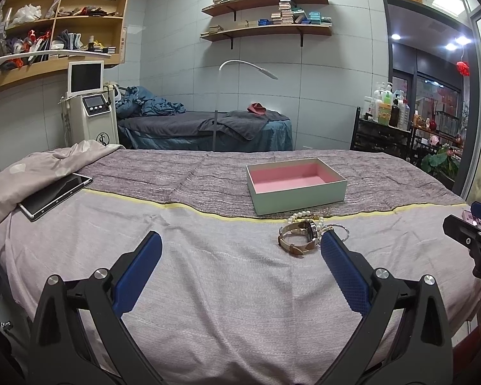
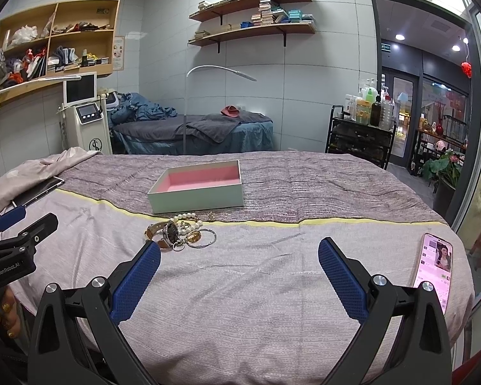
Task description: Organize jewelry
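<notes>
At the bed's left edge a tablet (image 1: 56, 195) lies half on a bunched cover. The left hand-held gripper (image 1: 240, 243) hangs above the bed's near side, jaws spread wide and empty. Just past its right finger sits the jewelry heap, close to the yellow seam across the middle of the bed: a watch (image 2: 165, 233) with a tan strap, a pearl bracelet (image 2: 186, 218) and a thin silver bangle (image 2: 205, 239), touching and partly overlapping. Beyond the seam the pink-lined box (image 2: 197, 199) stands open and empty. The right hand-held gripper (image 2: 239, 253) is likewise wide and holds nothing. A lit phone (image 2: 436, 266) rests near the bed's right edge.

The pieces look light, small and slippery; the pearls will sag, the bangle may skid. The watch's stiff strap loop seems the surest hold.
</notes>
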Demonstrator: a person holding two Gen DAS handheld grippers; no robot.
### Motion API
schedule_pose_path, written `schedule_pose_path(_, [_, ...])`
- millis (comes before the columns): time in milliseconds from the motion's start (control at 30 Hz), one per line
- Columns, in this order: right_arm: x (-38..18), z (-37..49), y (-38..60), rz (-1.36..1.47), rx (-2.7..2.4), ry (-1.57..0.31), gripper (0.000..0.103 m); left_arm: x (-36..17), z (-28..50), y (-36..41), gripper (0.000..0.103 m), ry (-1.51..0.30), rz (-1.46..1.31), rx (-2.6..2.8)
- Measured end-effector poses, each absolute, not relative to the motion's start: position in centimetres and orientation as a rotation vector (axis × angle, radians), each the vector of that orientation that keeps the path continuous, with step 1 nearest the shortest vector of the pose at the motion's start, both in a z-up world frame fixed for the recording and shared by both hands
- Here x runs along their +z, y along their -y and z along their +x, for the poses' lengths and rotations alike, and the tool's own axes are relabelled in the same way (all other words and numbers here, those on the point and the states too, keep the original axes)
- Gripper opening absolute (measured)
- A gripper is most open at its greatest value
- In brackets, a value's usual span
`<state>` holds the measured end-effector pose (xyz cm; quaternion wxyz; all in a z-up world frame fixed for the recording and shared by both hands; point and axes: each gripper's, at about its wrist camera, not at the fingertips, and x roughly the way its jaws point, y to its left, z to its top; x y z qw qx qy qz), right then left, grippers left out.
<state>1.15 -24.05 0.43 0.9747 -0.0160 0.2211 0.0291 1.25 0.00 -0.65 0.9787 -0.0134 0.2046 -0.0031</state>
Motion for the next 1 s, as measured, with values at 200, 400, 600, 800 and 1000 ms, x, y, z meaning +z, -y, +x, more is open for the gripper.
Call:
schedule_pose_path(200, [-0.2,2.0,24.1,-0.033,0.062,-0.473,0.097,-1.5,2.3,0.1,0.098,-0.448,-0.031,-0.044])
schedule_pose_path(400, [-2.2,4.6,24.4,-0.036,0.083,-0.577,0.097,-3.5,4.4,0.5,0.098,-0.541,-0.037,-0.110])
schedule_pose_path(600, [-4.7,7.6,24.5,-0.068,0.152,-0.703,0.097,-5.7,7.0,1.5,0.098,-0.631,-0.003,-0.184])
schedule_pose_path(800, [-5.7,10.2,24.3,-0.110,0.197,-0.774,0.097,-7.3,10.0,2.5,0.098,-0.701,-0.009,-0.278])
schedule_pose_path(1000, [-5.9,12.9,23.8,-0.169,0.246,-0.837,0.093,-7.8,12.5,2.2,0.098,-0.742,-0.026,-0.303])
